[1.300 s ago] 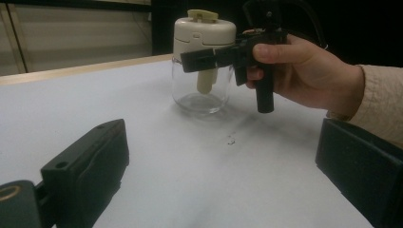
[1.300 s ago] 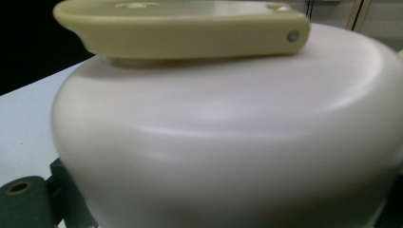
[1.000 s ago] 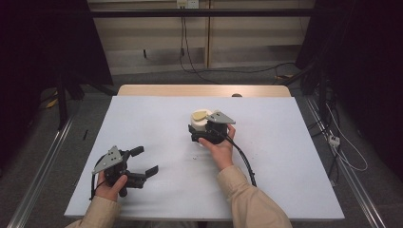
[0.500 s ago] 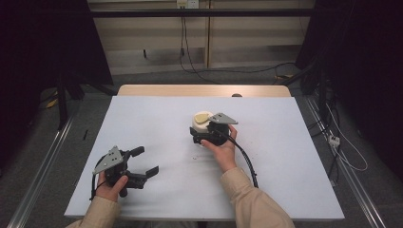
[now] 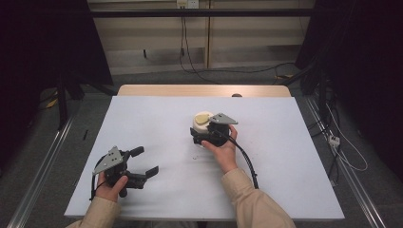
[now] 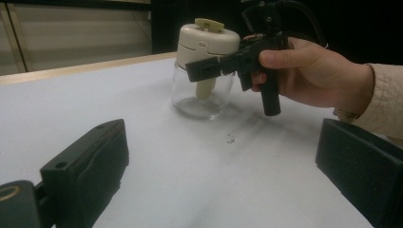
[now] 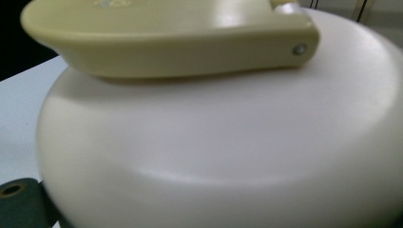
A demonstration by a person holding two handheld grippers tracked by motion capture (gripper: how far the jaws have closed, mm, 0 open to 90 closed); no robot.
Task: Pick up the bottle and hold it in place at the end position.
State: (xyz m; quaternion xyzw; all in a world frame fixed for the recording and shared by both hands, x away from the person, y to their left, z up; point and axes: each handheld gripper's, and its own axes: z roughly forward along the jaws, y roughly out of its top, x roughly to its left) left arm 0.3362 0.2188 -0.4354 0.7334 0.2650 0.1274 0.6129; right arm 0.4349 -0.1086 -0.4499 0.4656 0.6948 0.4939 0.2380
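White table (image 5: 142, 118) takes most of the high view, wood strip along its far edge, dark floor and rails on both sides. Lots of bare surface: whole left half, far left corner, and the right side past my right forearm are free. Near edge runs under my sleeves.

Jar (image 5: 202, 128) stands upright near the table's middle, a bit toward the far side, well in from every edge. Clear glass body, cream lid (image 6: 207, 39), flat yellowish tab (image 7: 166, 33) lying on top of the lid. Something pale hangs inside the glass; cannot tell what.

My right gripper (image 5: 205, 135) is at the jar, jaws at lid height, one on either side of it. In the left gripper view one black jaw lies across the front of the lid, seemingly touching. My right gripper view is pressed up close to the lid's cream side. Jaws look closed onto the lid, grip itself not fully visible. Cable trails back along my forearm toward the near edge.

My left gripper (image 5: 142, 164) sits near the table's near left corner, well apart from the jar, jaws spread wide, holding nothing. Open table between it and the jar, just a small mark (image 6: 230, 138) there.
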